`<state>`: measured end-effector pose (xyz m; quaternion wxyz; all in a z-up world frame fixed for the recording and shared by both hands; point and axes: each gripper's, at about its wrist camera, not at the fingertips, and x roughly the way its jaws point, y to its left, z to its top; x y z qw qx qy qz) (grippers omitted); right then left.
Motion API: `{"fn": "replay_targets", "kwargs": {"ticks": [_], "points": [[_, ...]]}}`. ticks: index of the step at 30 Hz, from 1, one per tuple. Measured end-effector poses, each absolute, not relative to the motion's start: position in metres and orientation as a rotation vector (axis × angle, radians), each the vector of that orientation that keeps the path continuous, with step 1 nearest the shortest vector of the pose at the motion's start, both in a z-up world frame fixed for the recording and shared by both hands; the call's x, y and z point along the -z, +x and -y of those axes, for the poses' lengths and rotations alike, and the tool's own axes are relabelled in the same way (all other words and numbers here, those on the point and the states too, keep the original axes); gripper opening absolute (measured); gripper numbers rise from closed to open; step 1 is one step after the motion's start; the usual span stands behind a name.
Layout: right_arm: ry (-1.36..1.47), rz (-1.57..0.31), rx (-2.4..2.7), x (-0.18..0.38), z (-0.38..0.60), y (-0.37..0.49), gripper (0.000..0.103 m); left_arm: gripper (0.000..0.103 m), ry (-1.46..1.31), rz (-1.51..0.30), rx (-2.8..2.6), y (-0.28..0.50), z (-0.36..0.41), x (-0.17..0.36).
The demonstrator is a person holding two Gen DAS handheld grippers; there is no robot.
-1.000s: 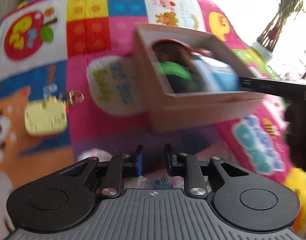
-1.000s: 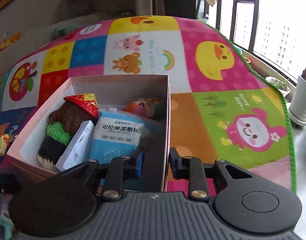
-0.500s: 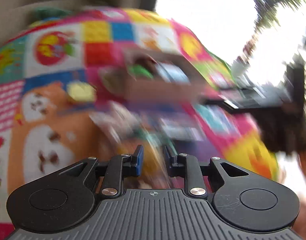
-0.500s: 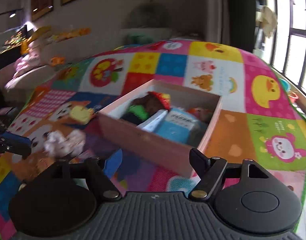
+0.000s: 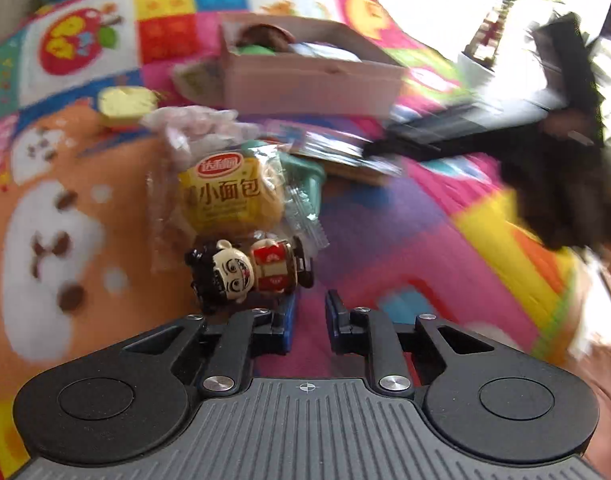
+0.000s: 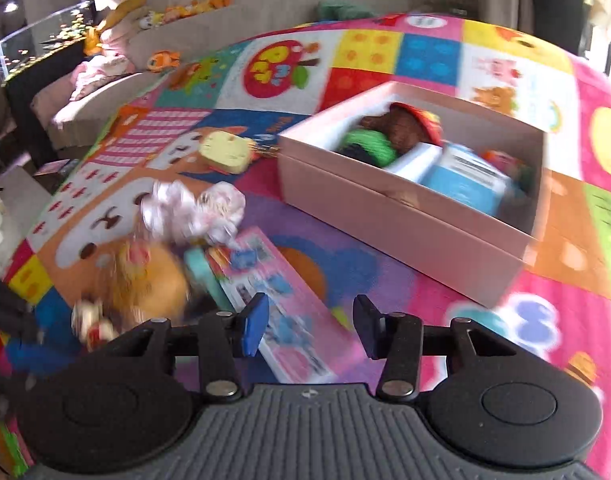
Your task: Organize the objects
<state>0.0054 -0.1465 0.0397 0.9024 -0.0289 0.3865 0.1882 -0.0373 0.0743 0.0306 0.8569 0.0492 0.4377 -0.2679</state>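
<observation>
A pink open box (image 6: 405,220) on the play mat holds a knitted doll (image 6: 401,128), a blue wipes pack (image 6: 461,180) and other small things. Loose on the mat lie a small figurine (image 5: 245,270), a yellow bread packet (image 5: 229,196), crumpled plastic (image 6: 193,208), a yellow toy (image 6: 225,152) and a flat pink pack (image 6: 273,280). My left gripper (image 5: 310,316) is shut and empty, just right of the figurine. My right gripper (image 6: 310,326) hovers over the flat pink pack; its jaws are closing, and the pads do not touch the pack.
The box (image 5: 305,76) stands beyond the loose pile. A teal item (image 5: 305,172) lies under the bread packet. A sofa (image 6: 153,44) with plush toys borders the mat's far side, and a glass tank (image 6: 37,40) stands at the far left. A plant pot (image 5: 481,56) is by the window.
Both grippers have pulled back from the box toward the loose pile. The right jaws sprang wide apart and have since narrowed. The figurine and bread packet have come into the left view.
</observation>
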Motion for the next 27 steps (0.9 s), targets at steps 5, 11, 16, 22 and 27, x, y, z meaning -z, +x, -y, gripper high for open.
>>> {"fn": "replay_targets", "kwargs": {"ticks": [5,11,16,22,27], "points": [[-0.018,-0.835,-0.346,-0.042,0.166,-0.012,0.046,0.021,0.033,-0.863,0.422,0.003,-0.075,-0.028],[-0.082,-0.791,-0.398,-0.052,0.150,-0.031,0.055,0.021,0.004,-0.840,0.461,0.010,-0.074,-0.031],[-0.153,-0.749,-0.359,-0.040,0.130,-0.016,0.063,0.021,-0.031,-0.822,0.523,0.001,-0.074,-0.037],[-0.083,-0.819,-0.347,-0.026,0.134,-0.001,0.045,0.021,-0.123,-0.775,0.440,0.011,-0.059,-0.044],[-0.032,-0.848,-0.258,-0.026,0.165,-0.016,0.045,0.021,-0.202,-0.793,0.349,0.046,-0.050,-0.039]]}}
